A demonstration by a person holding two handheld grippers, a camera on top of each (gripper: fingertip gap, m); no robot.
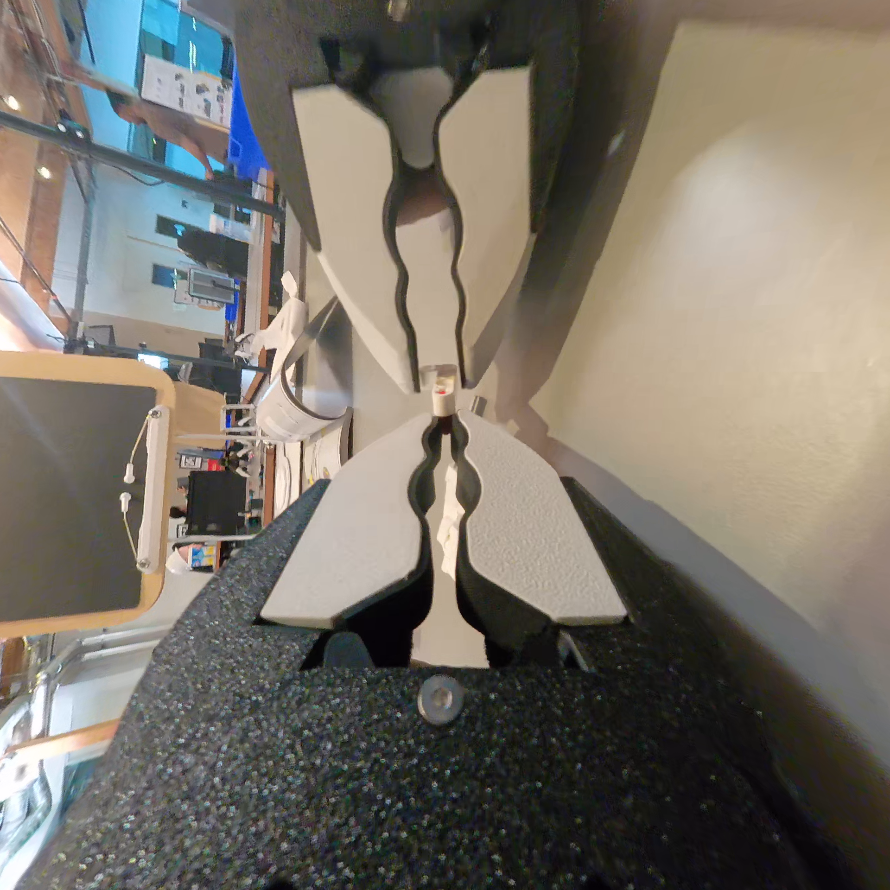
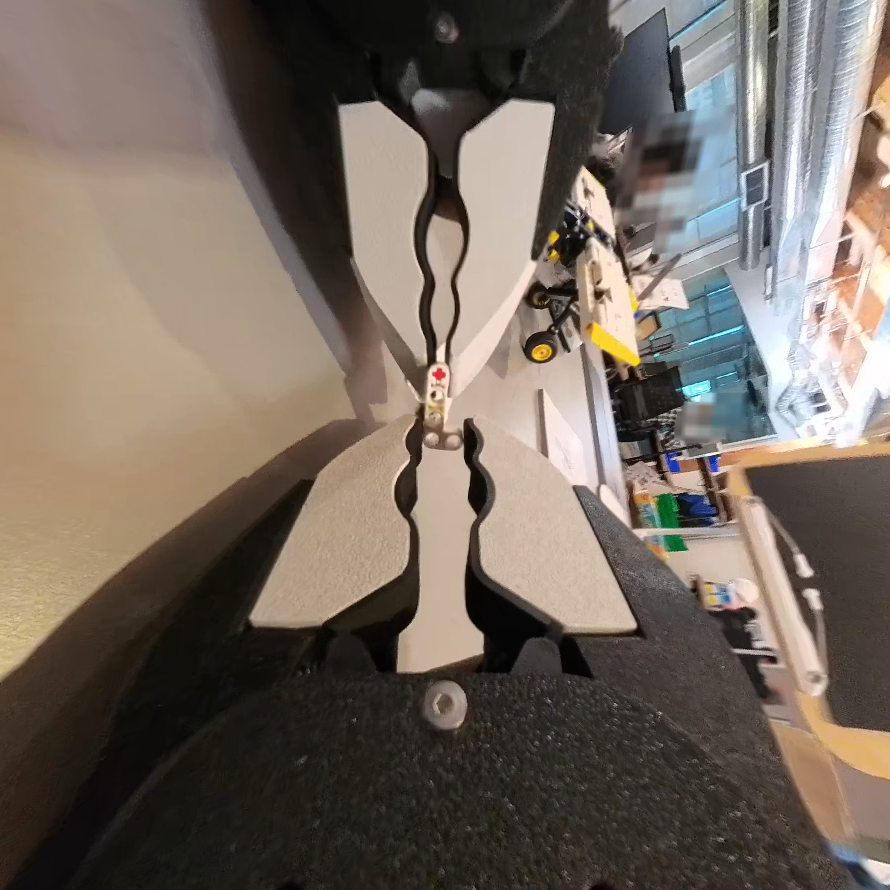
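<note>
A: What is at the near claws?
B: The left claw (image 1: 442,424) is clenched on the end of a small white beam (image 1: 442,402); the right claw (image 2: 436,431) grips a grey L-shaped piece (image 2: 442,439) joined to the same beam (image 2: 438,385), which bears a red cross. Both are in the air just above the white bench (image 2: 554,414).

A: And farther off?
B: A white tub (image 1: 289,409), contents hidden, and a yellow-wheeled model (image 2: 554,332). Background labels are too blurred to make out.
</note>
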